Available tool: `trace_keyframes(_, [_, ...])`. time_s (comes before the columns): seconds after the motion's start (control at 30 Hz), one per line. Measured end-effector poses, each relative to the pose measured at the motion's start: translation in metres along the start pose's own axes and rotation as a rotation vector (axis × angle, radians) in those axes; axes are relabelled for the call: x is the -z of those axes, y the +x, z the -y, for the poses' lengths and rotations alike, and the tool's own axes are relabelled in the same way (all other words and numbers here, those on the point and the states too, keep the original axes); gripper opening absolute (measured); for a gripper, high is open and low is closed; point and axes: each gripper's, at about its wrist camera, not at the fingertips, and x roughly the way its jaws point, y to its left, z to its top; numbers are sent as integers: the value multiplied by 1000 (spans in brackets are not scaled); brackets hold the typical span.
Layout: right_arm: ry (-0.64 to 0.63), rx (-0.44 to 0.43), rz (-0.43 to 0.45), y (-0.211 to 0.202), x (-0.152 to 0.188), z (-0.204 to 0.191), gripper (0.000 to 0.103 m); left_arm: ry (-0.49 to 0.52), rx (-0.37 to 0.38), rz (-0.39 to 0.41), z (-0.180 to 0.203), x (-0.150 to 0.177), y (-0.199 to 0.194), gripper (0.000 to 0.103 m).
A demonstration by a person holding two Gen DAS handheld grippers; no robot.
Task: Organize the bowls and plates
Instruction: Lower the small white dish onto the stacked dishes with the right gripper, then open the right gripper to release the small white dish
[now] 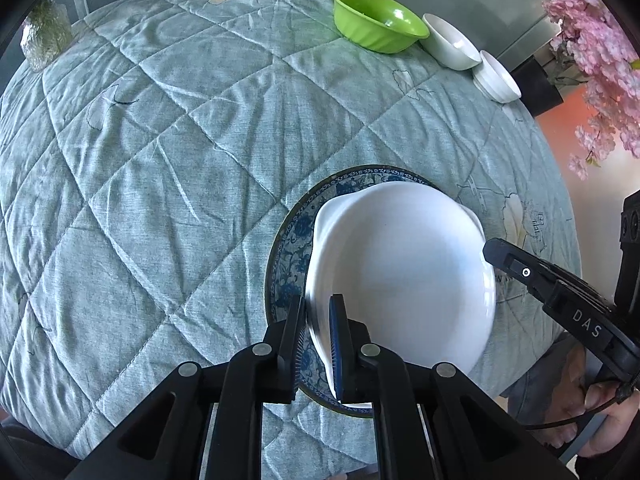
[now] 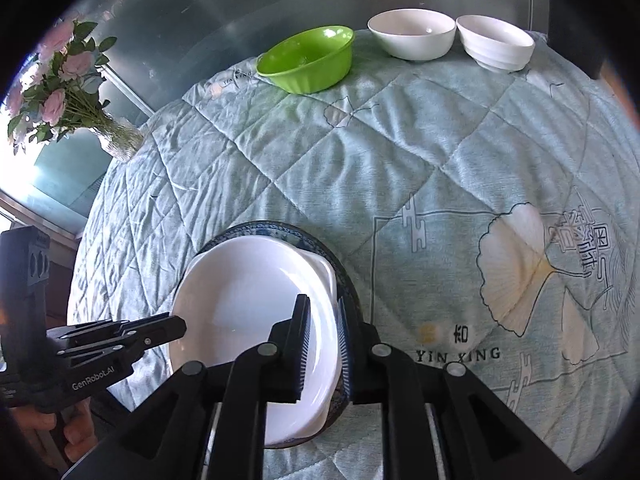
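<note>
A white dish with small handles (image 1: 400, 272) sits on a blue-patterned plate (image 1: 292, 248) at the near edge of the table. My left gripper (image 1: 318, 344) is shut on the white dish's left rim. My right gripper (image 2: 324, 344) straddles the dish's right rim (image 2: 324, 320), jaws closed on it and on the blue plate's edge (image 2: 348, 292). A green bowl (image 1: 376, 20) and two white bowls (image 1: 450, 42) (image 1: 498, 76) stand at the far edge. They also show in the right wrist view: green bowl (image 2: 308, 60), white bowls (image 2: 412, 38) (image 2: 496, 46).
A quilted light-blue cloth (image 1: 180, 160) covers the round table. A vase of pink roses (image 2: 60, 92) stands at the far left. Pink blossom branches (image 1: 596, 52) hang at the right. Open cloth lies between the plates and the bowls.
</note>
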Motion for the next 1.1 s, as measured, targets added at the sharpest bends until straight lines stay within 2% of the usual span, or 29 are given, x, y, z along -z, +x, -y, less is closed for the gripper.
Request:
trace_keyframes(0.13, [3, 12, -13, 2, 0, 1, 15, -2, 24, 23, -3, 3, -10, 8])
trace_keyframes(0.17, [6, 15, -21, 3, 1, 1, 15, 7, 18, 37, -3, 5, -15, 11])
trace_keyframes(0.3, [11, 12, -49, 8, 3, 2, 15, 27, -19, 110, -4, 11, -38, 16])
trace_keyframes(0.4, [14, -10, -33, -1, 2, 3, 15, 52, -52, 174, -2, 18, -61, 38])
trace_keyframes(0.43, [10, -16, -16, -6, 2, 3, 15, 55, -70, 199, -1, 20, -70, 54])
trace_keyframes(0.47, [2, -19, 11, -15, 1, 3, 21, 55, -86, 224, -1, 22, -79, 68])
trace_keyframes(0.5, [0, -21, 28, -21, 0, 4, 34, 54, -104, 251, -2, 24, -88, 74])
trace_keyframes(0.53, [0, -20, 42, -26, 0, 5, 43, 54, -117, 275, -2, 26, -95, 80])
trace_keyframes(0.57, [4, -22, 54, -31, 0, 6, 56, 56, -128, 287, -4, 27, -101, 81])
trace_keyframes(0.6, [9, -35, 59, -34, 1, 8, 57, 54, -132, 286, -4, 26, -104, 81])
trace_keyframes(0.73, [-1, -18, -1, -23, 7, 7, 54, -1, -100, 253, -18, 29, -109, 81])
trace_keyframes(0.8, [1, -29, -38, -11, 9, 5, 38, -17, -100, 245, -22, 29, -107, 81])
trace_keyframes(0.87, [11, -37, -60, -1, 9, 5, 35, -24, -100, 238, -24, 32, -106, 81])
trace_keyframes(1.0, [28, -34, -80, 14, 7, 6, 20, -29, -110, 234, -28, 35, -104, 81])
trace_keyframes(1.1, [17, -33, -85, 18, 9, 4, 18, -37, -112, 228, -32, 36, -102, 81])
